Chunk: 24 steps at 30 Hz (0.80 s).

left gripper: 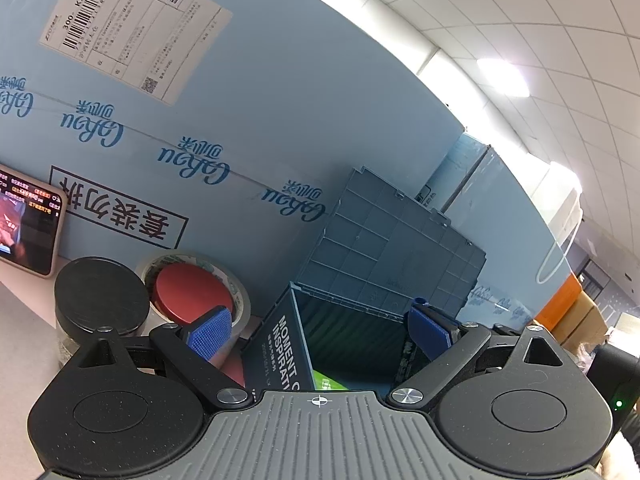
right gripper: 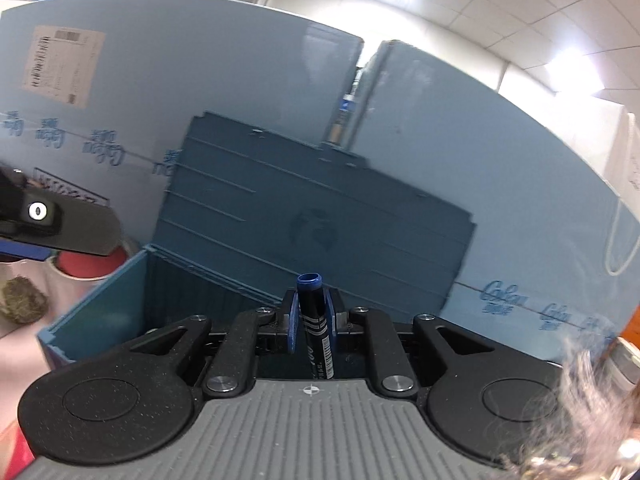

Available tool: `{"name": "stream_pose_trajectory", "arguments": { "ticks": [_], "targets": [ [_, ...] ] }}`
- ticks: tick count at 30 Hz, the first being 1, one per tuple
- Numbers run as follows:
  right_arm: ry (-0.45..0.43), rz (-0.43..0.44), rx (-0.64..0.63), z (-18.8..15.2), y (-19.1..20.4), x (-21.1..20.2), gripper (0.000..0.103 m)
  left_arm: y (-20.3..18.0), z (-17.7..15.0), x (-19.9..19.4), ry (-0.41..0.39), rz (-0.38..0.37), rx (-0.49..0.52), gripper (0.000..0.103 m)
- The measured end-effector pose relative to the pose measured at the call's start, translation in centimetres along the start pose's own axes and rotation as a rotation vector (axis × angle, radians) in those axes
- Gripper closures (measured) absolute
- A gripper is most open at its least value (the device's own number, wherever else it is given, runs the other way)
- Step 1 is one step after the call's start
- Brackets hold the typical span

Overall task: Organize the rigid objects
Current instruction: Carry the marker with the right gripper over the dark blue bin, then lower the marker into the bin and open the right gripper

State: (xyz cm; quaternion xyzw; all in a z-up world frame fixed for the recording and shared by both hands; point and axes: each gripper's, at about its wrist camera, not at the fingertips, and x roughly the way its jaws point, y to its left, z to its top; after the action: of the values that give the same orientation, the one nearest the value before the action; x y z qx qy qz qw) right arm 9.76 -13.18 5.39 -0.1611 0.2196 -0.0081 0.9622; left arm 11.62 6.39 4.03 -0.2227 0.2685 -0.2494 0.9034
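Observation:
My right gripper point(right gripper: 311, 314) is shut on a black marker with a blue end point(right gripper: 312, 312), held upright above the open grey-blue storage box point(right gripper: 100, 292); the box's lid point(right gripper: 320, 216) stands open behind. My left gripper point(left gripper: 320, 330) is open and empty, its blue pads point(left gripper: 210, 332) wide apart over the same box point(left gripper: 348, 336), whose lid point(left gripper: 400, 248) leans back. A dark carton with white lettering point(left gripper: 286, 354) sits inside the box's left side. The right gripper's pad and marker tip point(left gripper: 419, 302) show at the box's right edge.
Left of the box stand a black-lidded jar point(left gripper: 100, 296), a tape roll point(left gripper: 236, 292) around a red lid point(left gripper: 192, 292) and a phone point(left gripper: 28, 228) leaning on large light-blue cartons point(left gripper: 240, 100). A brown fuzzy lump point(right gripper: 24, 300) lies on the table. The left gripper point(right gripper: 52, 220) intrudes at left.

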Motion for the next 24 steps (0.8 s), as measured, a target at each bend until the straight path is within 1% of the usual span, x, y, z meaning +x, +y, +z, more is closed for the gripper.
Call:
{"name": "stream_pose_trajectory", "arguments": {
  "ticks": [3, 8, 13, 17, 22, 24],
  "targets": [
    [0.014, 0.049, 0.014, 0.3, 0.2, 0.2, 0.089, 0.1, 0.0, 0.0, -0.001, 0.0, -0.004, 0.006],
    [0.031, 0.088, -0.011, 0.5, 1.2, 0.5, 0.088, 0.0, 0.0, 0.1, 0.002, 0.003, -0.003, 0.006],
    [0.063, 0.15, 0.011, 0.8, 1.6, 0.6, 0.087, 0.1, 0.0, 0.1, 0.003, 0.003, -0.005, 0.006],
    [0.1, 0.225, 0.085, 1.1, 0.9, 0.8, 0.084, 0.1, 0.0, 0.1, 0.005, 0.004, -0.006, 0.006],
    [0.126, 0.295, 0.144, 1.1, 0.3, 1.0, 0.084, 0.1, 0.0, 0.1, 0.004, 0.005, -0.007, 0.006],
    [0.144, 0.331, 0.176, 1.1, 0.1, 1.1, 0.088, 0.1, 0.0, 0.1, 0.004, 0.004, -0.008, 0.006]
  ]
}}
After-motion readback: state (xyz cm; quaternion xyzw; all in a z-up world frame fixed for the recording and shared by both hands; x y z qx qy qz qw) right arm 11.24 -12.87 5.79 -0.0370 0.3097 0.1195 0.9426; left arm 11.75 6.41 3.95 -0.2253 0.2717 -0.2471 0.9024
